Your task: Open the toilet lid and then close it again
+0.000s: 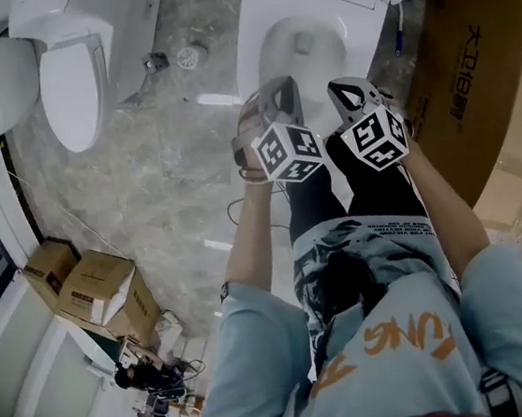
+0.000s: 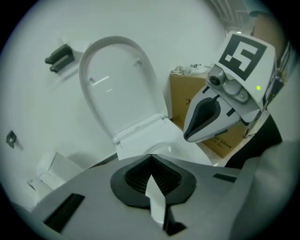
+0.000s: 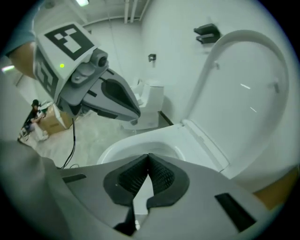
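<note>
1. Two tools, jaws fully closed and empty: left hand-held gripper (image 1: 273, 96) and right hand-held gripper (image 1: 348, 88), side by side at upper centre.
2. Toilet lid (image 2: 117, 84) stands raised behind the bowl (image 1: 303, 47), touched by neither.

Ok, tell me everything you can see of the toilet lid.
The toilet lid is white, glossy and plastic-looking, with a rounded oval outline. It stands open, nearly upright, underside facing out, with small bumpers near its edge. Its straight lower end is hinged at the back of the bowl, before a white wall. Nothing grips it.
</note>
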{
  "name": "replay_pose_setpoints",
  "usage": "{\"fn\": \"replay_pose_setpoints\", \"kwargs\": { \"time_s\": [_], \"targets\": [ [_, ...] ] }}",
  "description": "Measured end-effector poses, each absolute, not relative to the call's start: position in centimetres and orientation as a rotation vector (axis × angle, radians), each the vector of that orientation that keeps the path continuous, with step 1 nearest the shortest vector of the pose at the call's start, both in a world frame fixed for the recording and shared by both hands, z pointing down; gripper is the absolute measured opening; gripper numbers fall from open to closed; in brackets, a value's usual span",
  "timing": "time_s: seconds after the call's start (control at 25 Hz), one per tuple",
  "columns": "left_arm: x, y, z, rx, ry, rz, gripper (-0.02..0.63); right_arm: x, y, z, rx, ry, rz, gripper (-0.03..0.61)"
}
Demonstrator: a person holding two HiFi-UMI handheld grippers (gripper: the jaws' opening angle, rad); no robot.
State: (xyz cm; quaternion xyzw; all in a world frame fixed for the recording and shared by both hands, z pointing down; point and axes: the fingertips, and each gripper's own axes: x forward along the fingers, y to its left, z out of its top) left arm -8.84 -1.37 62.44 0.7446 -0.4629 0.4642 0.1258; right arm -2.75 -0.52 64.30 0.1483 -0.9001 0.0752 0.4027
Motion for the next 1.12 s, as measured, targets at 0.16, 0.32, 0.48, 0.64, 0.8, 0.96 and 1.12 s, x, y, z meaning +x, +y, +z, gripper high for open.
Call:
{"fn": "replay_pose_setpoints", "kwargs": {
  "time_s": [0.16, 0.32, 0.48, 0.64, 0.8, 0.96, 1.12],
  "targets": [
    [-7.6, -6.4, 56.2, 2.224, -1.455, 1.232, 0.026, -0.4, -5.8, 58.8, 0.585, -2.318, 0.238, 0.014],
    [-6.6, -11.0, 50.8, 2.242, -1.579, 1.099, 0.026, 2.6, -11.5, 53.5, 0.827, -2.364, 0.267, 0.014],
    [-4.8, -15.4, 46.0, 2.357, -1.648, 1.170, 0.026, 5.9, -16.3, 48.3, 1.037, -2.395, 0.288, 0.014],
    [-3.7, -20.3, 40.4, 2.438, -1.732, 1.121, 0.026, 8.6, -20.9, 43.7, 1.179, -2.426, 0.240, 0.014],
    [-3.4, -25.5, 34.9, 2.503, -1.818, 1.120, 0.028, 9.8, -25.6, 38.4, 1.253, -2.479, 0.159, 0.015],
    [-3.2, -29.7, 30.1, 2.568, -1.866, 1.156, 0.029, 10.0, -29.1, 33.5, 1.269, -2.525, 0.072, 0.040],
    [-2.7, -33.1, 27.5, 2.632, -1.830, 1.299, 0.133, 9.7, -31.9, 30.6, 1.253, -2.536, -0.005, 0.110]
  ]
}}
